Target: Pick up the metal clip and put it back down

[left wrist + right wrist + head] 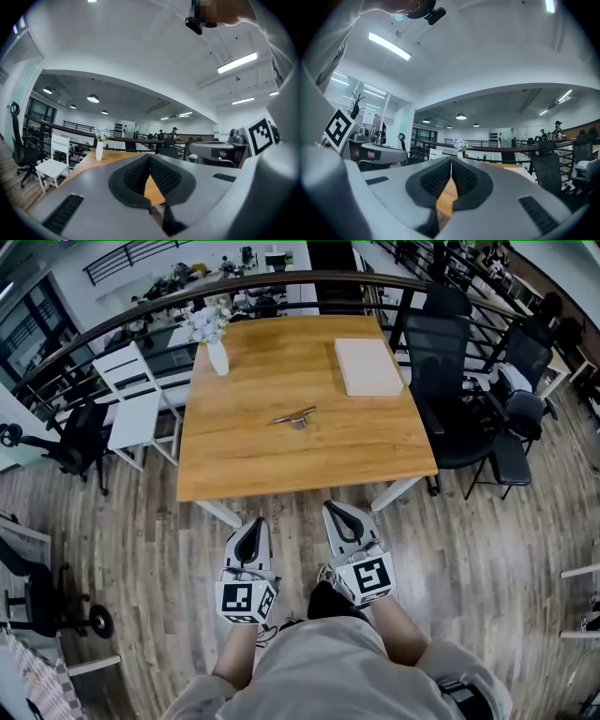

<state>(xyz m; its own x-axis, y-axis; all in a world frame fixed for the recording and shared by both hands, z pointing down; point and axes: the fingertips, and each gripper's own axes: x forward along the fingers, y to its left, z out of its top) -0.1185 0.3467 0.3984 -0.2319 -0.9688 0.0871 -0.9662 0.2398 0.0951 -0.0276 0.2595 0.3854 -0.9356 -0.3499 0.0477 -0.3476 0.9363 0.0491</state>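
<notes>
At the near edge of the wooden table (234, 465), the person stands with both tools held low and close to the body, forearms bent in front of the waist. The left gripper (253, 525) and the right gripper (333, 510) sit side by side over the plank floor (478, 559), just short of the table's edge. Both point forward toward the tabletop, and their marker cubes face up.

In the left gripper view, the left gripper (150, 160) has its two dark ribbed pads meeting at the tips. Only a thin wedge of tabletop shows below the contact, and nothing is held between the pads. The right gripper view shows the same for the right gripper (451, 161): tips pressed together and empty.

The metal clip (296, 416) lies flat near the middle of the table, well apart from both sets of fingers and a little nearer the right tool's line than the left's. Nothing touches it.

Farther back on the table, a white vase of flowers (217, 352) stands upright near the far left corner. A pale flat pad (368, 367) lies toward the far right. A white chair (136, 395) stands to the table's left, and black office chairs (445, 390) stand along its right side.
</notes>
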